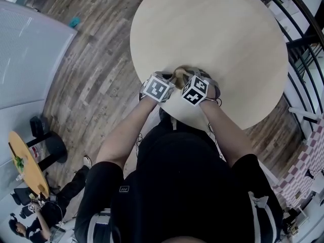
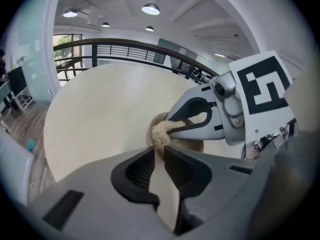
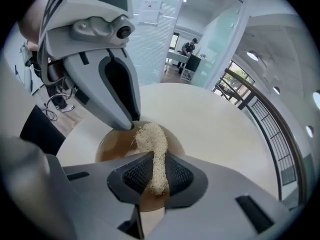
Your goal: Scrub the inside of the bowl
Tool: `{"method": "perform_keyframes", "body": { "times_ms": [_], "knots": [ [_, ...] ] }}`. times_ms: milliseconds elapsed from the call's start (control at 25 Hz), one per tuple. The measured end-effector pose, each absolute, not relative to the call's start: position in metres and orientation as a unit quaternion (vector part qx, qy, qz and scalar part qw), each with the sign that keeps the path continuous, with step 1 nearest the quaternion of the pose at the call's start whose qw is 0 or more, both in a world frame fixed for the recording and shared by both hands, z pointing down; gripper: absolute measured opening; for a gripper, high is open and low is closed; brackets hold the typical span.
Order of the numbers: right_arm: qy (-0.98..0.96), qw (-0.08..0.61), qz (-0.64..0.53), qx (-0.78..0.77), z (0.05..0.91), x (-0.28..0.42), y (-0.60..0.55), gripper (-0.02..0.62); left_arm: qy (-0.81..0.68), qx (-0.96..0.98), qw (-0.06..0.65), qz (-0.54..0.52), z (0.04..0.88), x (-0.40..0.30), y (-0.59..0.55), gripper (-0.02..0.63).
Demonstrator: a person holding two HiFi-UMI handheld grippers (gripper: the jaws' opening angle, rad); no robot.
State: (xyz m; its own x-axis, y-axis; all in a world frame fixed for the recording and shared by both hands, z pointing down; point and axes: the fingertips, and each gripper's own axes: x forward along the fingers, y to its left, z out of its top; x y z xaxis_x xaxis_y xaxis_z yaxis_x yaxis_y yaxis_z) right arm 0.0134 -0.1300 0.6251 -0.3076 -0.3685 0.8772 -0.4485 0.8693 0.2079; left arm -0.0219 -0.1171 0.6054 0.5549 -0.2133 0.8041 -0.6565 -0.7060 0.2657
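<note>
Both tilted steeply down, left tool [image 2: 158,150] grips the bowl [image 3: 112,144], right tool [image 3: 158,161] pinches the loofah [image 3: 151,136].

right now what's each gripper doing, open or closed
left gripper: closed on the rim of the bowl.
right gripper: closed on the scrubber, whose end is in the bowl.

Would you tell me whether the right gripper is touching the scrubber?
Touching: the right gripper view shows the right gripper clamping the scrubber between its pads.
</note>
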Motion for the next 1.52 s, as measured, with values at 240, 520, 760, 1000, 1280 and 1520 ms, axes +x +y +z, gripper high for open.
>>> {"method": "perform_keyframes", "body": {
  "times_ms": [240,520,760,1000,1280,1520],
  "knots": [
    [-0.819,0.462,0.109,0.323,0.609,0.015,-0.142,0.072,-0.293,0.826,0.315,0.364,0.597,-0.03,-0.117,0.064],
    [-0.817,0.419,0.105,0.381,0.582,0.024,-0.15,0.072,-0.308,0.824,0.314,0.357,0.603,-0.031,-0.115,0.066],
    [-0.811,0.379,0.097,0.435,0.553,0.041,-0.154,0.072,-0.299,0.836,0.292,0.356,0.598,-0.024,-0.119,0.066],
    [-0.8,0.331,0.114,0.487,0.523,0.065,-0.15,0.072,-0.292,0.863,0.226,0.346,0.592,-0.021,-0.122,0.066],
    [-0.784,0.3,0.126,0.528,0.496,0.089,-0.112,0.072,-0.291,0.885,0.181,0.316,0.572,-0.02,-0.121,0.065],
    [-0.776,0.26,0.143,0.556,0.465,0.109,-0.075,0.072,-0.27,0.906,0.167,0.278,0.536,-0.011,-0.106,0.064]
  ]
}}
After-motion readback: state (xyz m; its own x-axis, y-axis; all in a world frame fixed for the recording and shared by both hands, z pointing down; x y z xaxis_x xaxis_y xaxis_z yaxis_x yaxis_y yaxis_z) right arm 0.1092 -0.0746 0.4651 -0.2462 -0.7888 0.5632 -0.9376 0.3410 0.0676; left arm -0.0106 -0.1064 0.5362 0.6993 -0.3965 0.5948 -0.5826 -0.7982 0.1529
